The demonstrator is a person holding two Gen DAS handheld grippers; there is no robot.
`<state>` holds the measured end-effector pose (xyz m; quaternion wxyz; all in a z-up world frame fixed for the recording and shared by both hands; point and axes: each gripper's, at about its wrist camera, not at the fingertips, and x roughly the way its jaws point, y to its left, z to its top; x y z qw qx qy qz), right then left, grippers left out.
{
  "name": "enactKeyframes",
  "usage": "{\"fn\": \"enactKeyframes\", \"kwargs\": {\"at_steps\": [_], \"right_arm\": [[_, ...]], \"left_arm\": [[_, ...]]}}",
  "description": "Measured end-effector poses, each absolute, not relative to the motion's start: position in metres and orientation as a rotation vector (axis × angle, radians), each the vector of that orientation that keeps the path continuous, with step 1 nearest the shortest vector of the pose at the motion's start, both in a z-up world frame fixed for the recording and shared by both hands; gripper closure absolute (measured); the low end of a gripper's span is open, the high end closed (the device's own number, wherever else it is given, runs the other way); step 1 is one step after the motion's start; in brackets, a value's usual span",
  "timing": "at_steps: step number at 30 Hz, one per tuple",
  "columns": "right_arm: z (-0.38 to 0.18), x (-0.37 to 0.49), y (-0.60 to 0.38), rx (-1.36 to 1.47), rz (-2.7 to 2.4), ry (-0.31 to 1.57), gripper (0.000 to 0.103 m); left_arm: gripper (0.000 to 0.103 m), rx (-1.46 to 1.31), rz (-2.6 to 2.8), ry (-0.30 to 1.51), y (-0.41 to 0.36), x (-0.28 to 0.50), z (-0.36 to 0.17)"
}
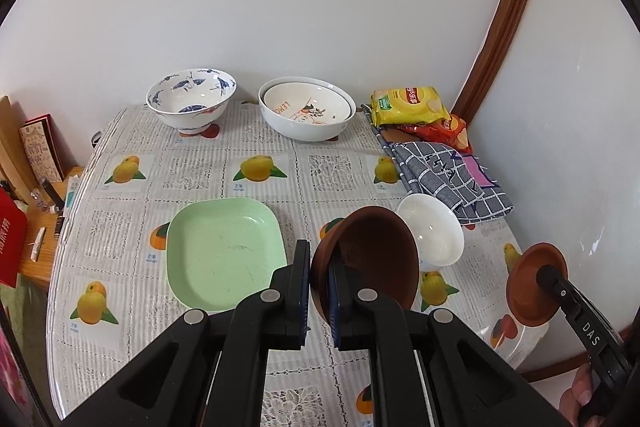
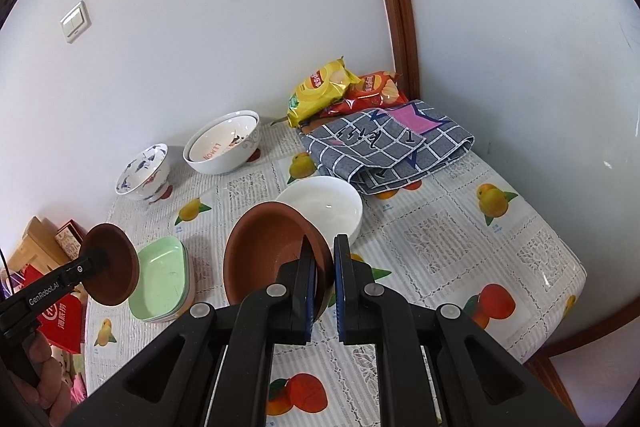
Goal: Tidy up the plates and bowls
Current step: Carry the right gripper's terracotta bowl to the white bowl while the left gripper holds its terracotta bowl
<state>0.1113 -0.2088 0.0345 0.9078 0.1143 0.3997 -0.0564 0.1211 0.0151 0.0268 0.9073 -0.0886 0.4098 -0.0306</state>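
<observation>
My left gripper is shut on the rim of a brown bowl and holds it tilted above the table; it shows at the left of the right wrist view. My right gripper is shut on the rim of a second brown bowl, seen at the right of the left wrist view. A white bowl sits on the table just behind both. Stacked green square plates lie left of centre. A blue-patterned bowl and nested white lemon-print bowls stand at the back.
The table wears a fruit-print cloth. A folded grey checked cloth and yellow and red snack bags lie at the back right by the wall. A wooden shelf with books and red packets stands off the table's left edge.
</observation>
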Motion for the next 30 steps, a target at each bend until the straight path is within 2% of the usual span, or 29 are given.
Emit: {"fn": "enactKeyframes", "kwargs": {"at_steps": [8, 30], "right_arm": [[0.034, 0.119, -0.213, 0.246, -0.122, 0.834, 0.094], [-0.008, 0.162, -0.222, 0.267, -0.132, 0.905, 0.094]], "left_arm": [[0.095, -0.185, -0.055, 0.843, 0.016, 0.125, 0.029], [0.095, -0.149, -0.011, 0.911, 0.012, 0.167, -0.007]]}}
